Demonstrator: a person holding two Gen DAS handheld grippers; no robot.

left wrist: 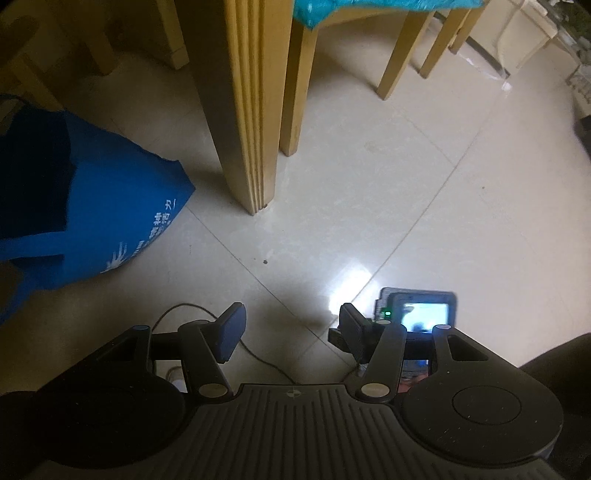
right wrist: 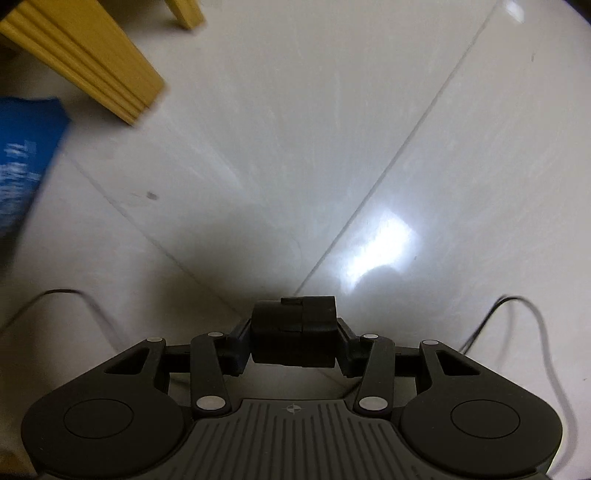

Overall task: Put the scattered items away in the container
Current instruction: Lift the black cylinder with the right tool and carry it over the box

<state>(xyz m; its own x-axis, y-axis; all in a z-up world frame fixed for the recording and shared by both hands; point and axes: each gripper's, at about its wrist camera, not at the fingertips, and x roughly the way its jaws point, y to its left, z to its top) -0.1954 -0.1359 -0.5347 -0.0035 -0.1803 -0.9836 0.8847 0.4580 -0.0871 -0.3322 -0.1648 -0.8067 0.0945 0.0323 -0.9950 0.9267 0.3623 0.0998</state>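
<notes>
My right gripper (right wrist: 294, 345) is shut on a black boxy object (right wrist: 294, 332) and holds it above the pale floor tiles. The same gripper, with its lit camera screen, shows in the left wrist view (left wrist: 417, 314) at lower right, just beyond my left gripper's right finger. My left gripper (left wrist: 291, 332) is open and empty above the floor. A blue fabric bag (left wrist: 92, 210) lies open on the floor at the left; it shows blurred at the left edge of the right wrist view (right wrist: 26, 158).
A thick wooden table leg (left wrist: 247, 110) stands on the tiled floor ahead, with chair legs (left wrist: 395, 55) behind it. A teal cloth (left wrist: 369, 7) hangs at the top. A thin black cable (left wrist: 258, 354) runs over the floor under my left gripper.
</notes>
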